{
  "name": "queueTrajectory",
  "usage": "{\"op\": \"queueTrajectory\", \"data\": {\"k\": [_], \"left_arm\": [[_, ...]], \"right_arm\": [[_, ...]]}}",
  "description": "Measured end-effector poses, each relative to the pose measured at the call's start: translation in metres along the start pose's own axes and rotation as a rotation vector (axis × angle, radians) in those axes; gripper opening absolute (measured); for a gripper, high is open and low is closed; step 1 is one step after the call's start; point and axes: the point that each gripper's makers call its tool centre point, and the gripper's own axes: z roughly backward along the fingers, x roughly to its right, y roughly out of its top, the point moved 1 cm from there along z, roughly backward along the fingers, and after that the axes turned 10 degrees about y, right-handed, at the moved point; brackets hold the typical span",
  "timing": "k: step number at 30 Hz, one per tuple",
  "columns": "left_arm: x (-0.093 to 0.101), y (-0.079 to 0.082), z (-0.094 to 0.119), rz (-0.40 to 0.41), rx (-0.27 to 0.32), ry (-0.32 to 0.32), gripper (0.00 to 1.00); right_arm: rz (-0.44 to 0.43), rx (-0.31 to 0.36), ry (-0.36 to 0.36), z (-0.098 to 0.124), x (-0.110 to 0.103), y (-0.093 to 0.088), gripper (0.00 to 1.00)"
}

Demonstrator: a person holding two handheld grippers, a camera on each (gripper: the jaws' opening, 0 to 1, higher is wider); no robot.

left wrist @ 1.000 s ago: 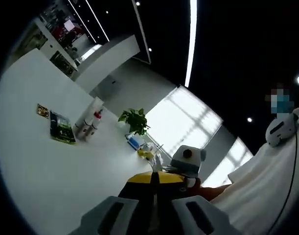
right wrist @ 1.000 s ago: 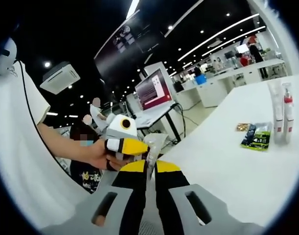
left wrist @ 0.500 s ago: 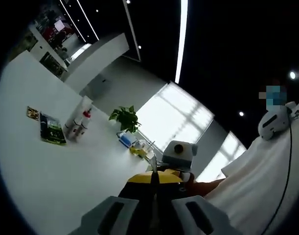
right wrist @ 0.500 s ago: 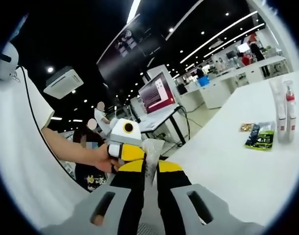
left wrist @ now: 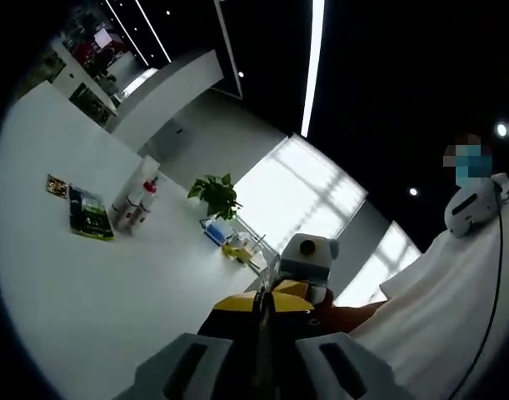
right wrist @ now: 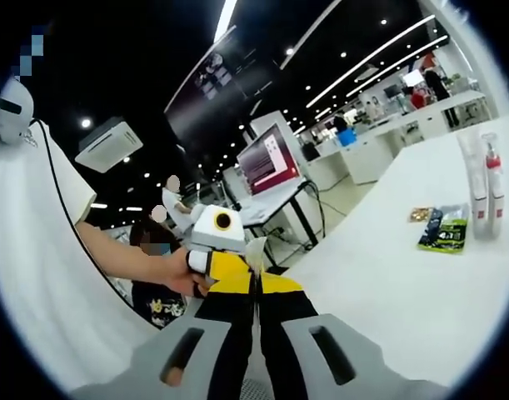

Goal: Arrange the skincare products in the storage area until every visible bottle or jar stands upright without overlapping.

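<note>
Left tool: the left tool [left wrist: 265,329] rises from the bottom of the left gripper view with its two jaws pressed together, closed on nothing I can make out; it also shows in the right gripper view [right wrist: 229,268], just ahead of the right tool's tips, held in a person's hand [right wrist: 186,273].
Right tool: the right tool [right wrist: 256,310] has its jaws drawn together, with no gap between the yellow-tipped ends; a pale crinkled bit shows right at the tips, too unclear to name. In the left gripper view the right tool [left wrist: 300,283] sits just beyond the left tool's tips.
Tools together: tip to tip, very close; whether they touch cannot be told.
Worktop: a white worktop [left wrist: 62,283] spreads to the left of the left tool and to the right of the right tool [right wrist: 404,292].
Skincare products: a white tube [left wrist: 129,190] and a bottle with a red top [left wrist: 142,202] stand upright side by side, well apart from the left tool, far ahead and to its left; in the right gripper view the tube [right wrist: 469,171] and bottle [right wrist: 491,185] stand far to the right of the tool.
Green packet: lies flat on the worktop just beside the tube and bottle [left wrist: 90,213], nearer the tool than they are [right wrist: 442,228].
Small packet: a smaller brownish one lies just beside the green packet [left wrist: 54,185], [right wrist: 417,214].
Potted plant: beyond the bottles, ahead of the left tool [left wrist: 214,196].
</note>
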Motion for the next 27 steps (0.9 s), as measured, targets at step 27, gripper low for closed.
{"op": "queueTrajectory", "data": {"k": [27], "left_arm": [[-0.008,-0.008,0.001,0.015,-0.053,0.046,0.01]], "right_arm": [[-0.016,0.058,-0.004,0.005,0.003,0.009,0.02]]}}
